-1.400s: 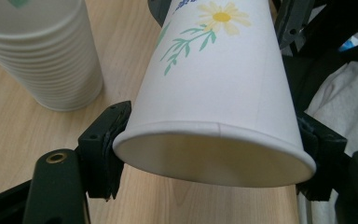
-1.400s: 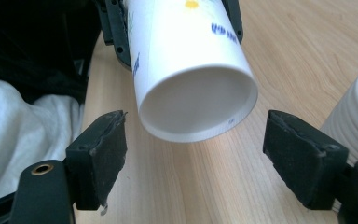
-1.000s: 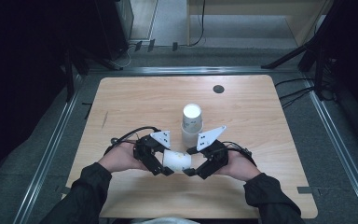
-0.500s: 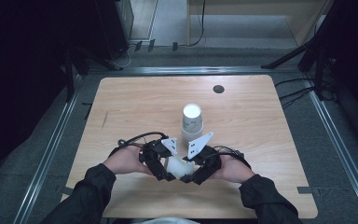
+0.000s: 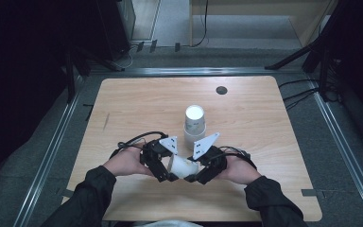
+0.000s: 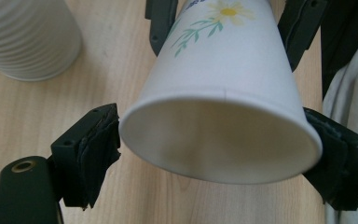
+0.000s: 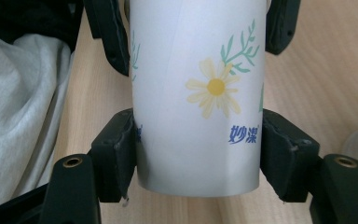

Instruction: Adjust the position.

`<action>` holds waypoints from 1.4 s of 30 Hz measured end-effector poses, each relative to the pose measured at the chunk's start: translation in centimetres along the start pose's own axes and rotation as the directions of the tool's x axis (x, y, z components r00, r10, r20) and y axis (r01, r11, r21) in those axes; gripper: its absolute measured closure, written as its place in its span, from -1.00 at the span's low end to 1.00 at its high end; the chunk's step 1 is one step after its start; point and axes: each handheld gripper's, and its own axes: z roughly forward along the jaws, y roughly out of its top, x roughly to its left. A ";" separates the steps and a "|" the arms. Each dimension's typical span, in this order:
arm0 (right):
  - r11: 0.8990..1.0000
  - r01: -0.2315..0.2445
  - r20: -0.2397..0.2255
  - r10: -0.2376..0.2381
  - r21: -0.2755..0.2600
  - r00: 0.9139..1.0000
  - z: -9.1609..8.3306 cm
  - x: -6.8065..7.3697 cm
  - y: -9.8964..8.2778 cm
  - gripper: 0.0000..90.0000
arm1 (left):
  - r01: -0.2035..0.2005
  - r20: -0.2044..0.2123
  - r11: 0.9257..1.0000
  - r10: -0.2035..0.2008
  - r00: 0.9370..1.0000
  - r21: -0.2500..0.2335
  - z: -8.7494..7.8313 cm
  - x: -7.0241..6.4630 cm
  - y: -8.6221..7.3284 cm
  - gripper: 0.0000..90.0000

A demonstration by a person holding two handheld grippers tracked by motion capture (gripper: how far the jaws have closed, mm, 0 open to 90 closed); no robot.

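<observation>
A white paper cup with a daisy print lies level between my two grippers, above the near part of the wooden table. My right gripper is shut on the cup's narrow bottom end, both pads pressed to its sides; its jaws have just been closing. My left gripper stands around the cup's open mouth. Its jaws have just been opening: the left pad is clear of the rim, while the other one is at the rim.
A stack of white cups stands upside down at the table's middle, just beyond the grippers, also at the top left of the left gripper view. A dark round hole is at the far edge. Pale cloth lies beside the jaws.
Both hands have drawn closer together around the cup. The right jaws have closed onto the cup's bottom end and the left jaws have spread at its mouth.
</observation>
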 end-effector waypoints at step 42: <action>0.958 -0.098 -0.034 0.093 -0.270 0.995 -3.8 -0.8 0.3 -0.24 | 0.189 0.118 0.885 -0.152 0.981 -0.426 -2.8 0.4 -0.5 -0.68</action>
